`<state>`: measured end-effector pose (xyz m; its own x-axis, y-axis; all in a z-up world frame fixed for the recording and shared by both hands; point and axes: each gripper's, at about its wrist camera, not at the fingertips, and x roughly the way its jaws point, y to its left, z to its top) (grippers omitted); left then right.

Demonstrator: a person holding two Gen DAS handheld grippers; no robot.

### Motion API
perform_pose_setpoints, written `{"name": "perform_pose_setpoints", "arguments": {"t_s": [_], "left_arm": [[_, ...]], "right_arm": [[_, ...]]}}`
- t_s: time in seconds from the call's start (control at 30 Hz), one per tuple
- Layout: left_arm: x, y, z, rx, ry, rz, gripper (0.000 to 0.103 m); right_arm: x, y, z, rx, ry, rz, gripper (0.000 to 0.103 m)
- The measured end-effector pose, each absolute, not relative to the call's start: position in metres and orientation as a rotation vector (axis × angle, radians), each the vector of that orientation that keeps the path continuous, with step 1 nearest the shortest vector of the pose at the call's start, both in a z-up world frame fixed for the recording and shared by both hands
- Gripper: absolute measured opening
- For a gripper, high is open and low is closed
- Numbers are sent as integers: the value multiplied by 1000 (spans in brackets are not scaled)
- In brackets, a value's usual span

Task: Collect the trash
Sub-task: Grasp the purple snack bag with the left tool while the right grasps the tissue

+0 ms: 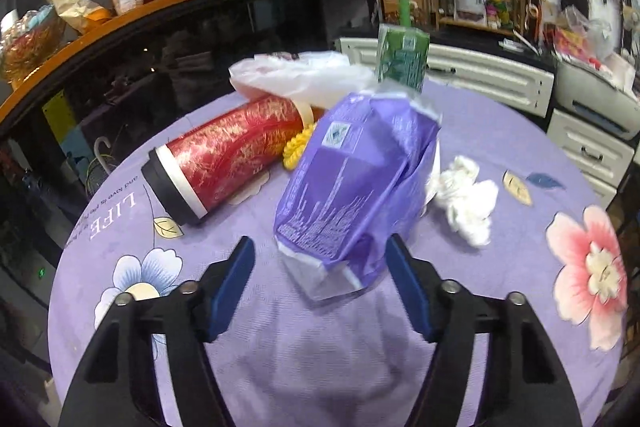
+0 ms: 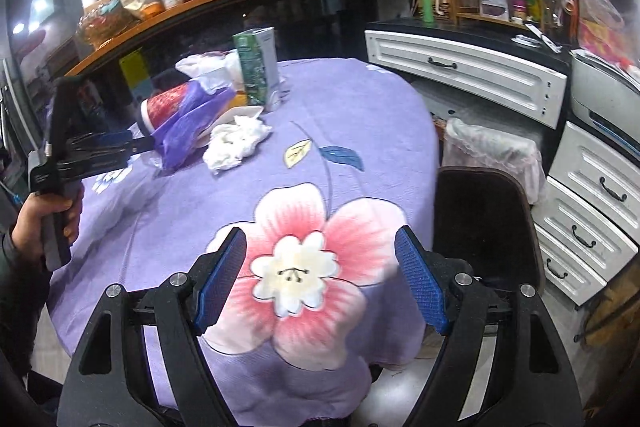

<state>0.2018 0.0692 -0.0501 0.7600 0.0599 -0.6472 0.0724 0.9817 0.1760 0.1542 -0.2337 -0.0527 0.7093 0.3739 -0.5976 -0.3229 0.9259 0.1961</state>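
Where visible, one purple wrapper (image 1: 352, 179)

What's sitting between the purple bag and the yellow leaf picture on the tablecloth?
A crumpled white tissue lies between the purple bag and the yellow leaf print, clearest in the left wrist view.

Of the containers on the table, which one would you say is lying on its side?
The red cylindrical canister with the black end; the green carton behind it stands upright.

On the table — one purple bag (image 1: 352, 179), one red tube (image 1: 232, 155), one green carton (image 1: 402, 57), one white plastic bag (image 1: 304, 73), one crumpled tissue (image 1: 466, 201) — two grippers, left (image 1: 320, 267) and right (image 2: 320, 259).
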Motion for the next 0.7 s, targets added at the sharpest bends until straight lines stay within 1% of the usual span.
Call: {"name": "perform_pose_setpoints", "arguments": {"t_s": [0.03,0.1,0.2,0.3,0.37,0.43,0.7], "left_arm": [[203,70,-53,212,717,-5,59],[205,72,-56,219,723,-3,55],[209,76,-60,203,728,-20,48],[211,77,-63,201,724,-23,35],[211,78,-63,189,715,-32,30],[208,79,-62,185,704,-37,22],[195,87,-54,134,649,-36,18]], "right_arm": [[156,-230,-53,75,685,392,76],[159,-224,-52,73,692,403,76],[164,-214,-49,68,695,422,76],[170,-201,-44,46,689,444,76],[176,-189,-42,31,688,462,76],[184,-177,-42,19,695,479,76],[232,-124,-46,-18,766,553,76]]}}
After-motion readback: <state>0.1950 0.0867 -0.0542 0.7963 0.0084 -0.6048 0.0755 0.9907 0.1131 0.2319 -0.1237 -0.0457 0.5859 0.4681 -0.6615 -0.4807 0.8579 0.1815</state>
